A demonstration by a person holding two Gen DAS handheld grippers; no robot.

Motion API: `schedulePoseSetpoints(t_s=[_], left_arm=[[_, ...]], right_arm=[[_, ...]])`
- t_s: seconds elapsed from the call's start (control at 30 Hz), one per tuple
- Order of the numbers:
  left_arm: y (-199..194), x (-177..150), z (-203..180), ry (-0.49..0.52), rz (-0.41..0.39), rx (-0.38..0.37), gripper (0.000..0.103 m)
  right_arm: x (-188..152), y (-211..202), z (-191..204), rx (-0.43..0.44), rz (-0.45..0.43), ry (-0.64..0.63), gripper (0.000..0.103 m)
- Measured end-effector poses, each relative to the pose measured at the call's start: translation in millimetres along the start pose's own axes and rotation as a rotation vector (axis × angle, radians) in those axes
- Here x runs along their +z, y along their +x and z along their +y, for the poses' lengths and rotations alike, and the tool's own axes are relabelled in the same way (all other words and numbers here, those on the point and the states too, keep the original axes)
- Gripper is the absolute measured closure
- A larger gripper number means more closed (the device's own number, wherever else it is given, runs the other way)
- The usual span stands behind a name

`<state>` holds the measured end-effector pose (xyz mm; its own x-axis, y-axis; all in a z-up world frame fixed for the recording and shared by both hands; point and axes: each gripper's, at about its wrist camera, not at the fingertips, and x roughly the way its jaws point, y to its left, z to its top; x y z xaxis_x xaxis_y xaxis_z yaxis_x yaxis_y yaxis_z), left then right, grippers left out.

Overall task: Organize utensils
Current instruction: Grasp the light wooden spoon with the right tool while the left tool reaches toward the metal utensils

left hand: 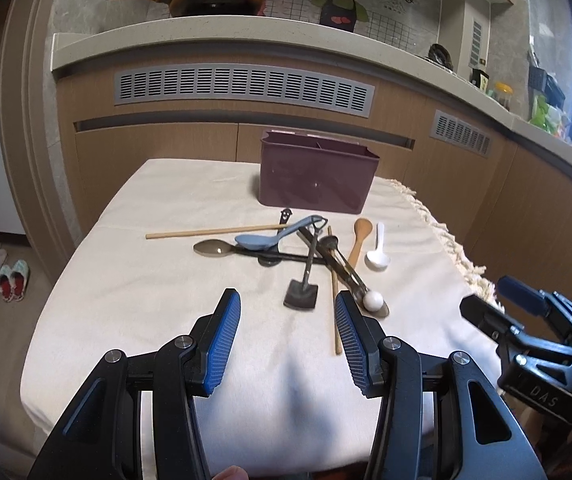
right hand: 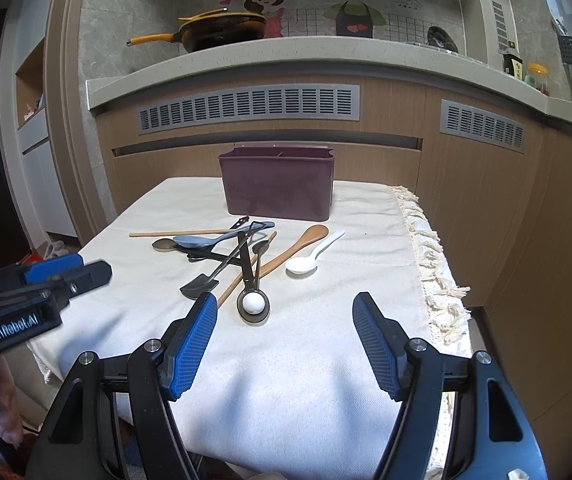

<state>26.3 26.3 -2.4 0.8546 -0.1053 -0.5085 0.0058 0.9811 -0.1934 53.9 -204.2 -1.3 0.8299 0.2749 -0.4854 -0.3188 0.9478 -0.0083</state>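
Maroon divided utensil box [right hand: 278,184] is standing upright at frame center, far end of the cloth. Below it utensils are lying crisscrossed: blue spoon [right hand: 202,241], chopstick [right hand: 174,233], black spatula [right hand: 200,286], wooden spoon [right hand: 309,236], white spoon [right hand: 305,264], and a scoop holding a white ball [right hand: 253,303].

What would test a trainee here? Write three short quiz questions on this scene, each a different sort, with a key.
1. True or false: the left gripper holds a utensil.
2. What colour is the bin behind the utensils?
3. The white spoon lies: A) inside the bin, B) on the cloth beside the wooden spoon, C) in the right gripper.

Key: 1 false; 2 dark purple; 3 B.
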Motion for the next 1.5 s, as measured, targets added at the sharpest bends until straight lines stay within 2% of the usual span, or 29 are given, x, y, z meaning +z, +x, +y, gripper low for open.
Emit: schedulePoseSetpoints(t_s=[0.17,0.27,0.4,0.5,0.6,0.73,0.93,1.1,1.2,1.3,1.4,1.5], left_arm=[[25,15,9,0.044,0.028,0.003,0.053],[46,27,9,0.120,0.011,0.012,0.051],[84,45,20,0.139,0.096,-0.013,0.051],[104,63,32,0.108,0.121,-0.062,0.051],[131,78,52,0.053,0.214,-0.142,0.051],[169,91,83,-0.002,0.299,-0.118,0.051],[209,87,125,-0.151,0.386,-0.084,0.051],[206,73,127,-0.175,0.413,-0.112,0.051],[194,61,116,-0.208,0.442,-0.178,0.051],[182,51,102,-0.203,0.466,-0.212,0.051],[170,41,85,-0.186,0.485,-0.251,0.051],[156,39,75,-0.136,0.445,-0.227,0.051]], right_arm=[[3,22,-4,-0.001,0.044,0.002,0.036],[8,39,-7,-0.013,0.072,-0.023,0.037],[22,64,-21,-0.023,0.097,-0.048,0.038],[39,87,-32,-0.050,0.139,-0.065,0.039],[52,103,-36,-0.087,0.156,-0.096,0.040],[63,122,-38,-0.026,0.210,-0.119,0.059],[59,148,-43,0.052,0.302,-0.056,0.060],[57,161,-44,0.052,0.336,-0.042,0.060],[59,170,-45,0.046,0.352,-0.035,0.060],[64,183,-48,0.053,0.367,0.002,0.062],[73,202,-43,0.075,0.374,0.040,0.069],[77,222,-38,0.089,0.418,0.071,0.074]])
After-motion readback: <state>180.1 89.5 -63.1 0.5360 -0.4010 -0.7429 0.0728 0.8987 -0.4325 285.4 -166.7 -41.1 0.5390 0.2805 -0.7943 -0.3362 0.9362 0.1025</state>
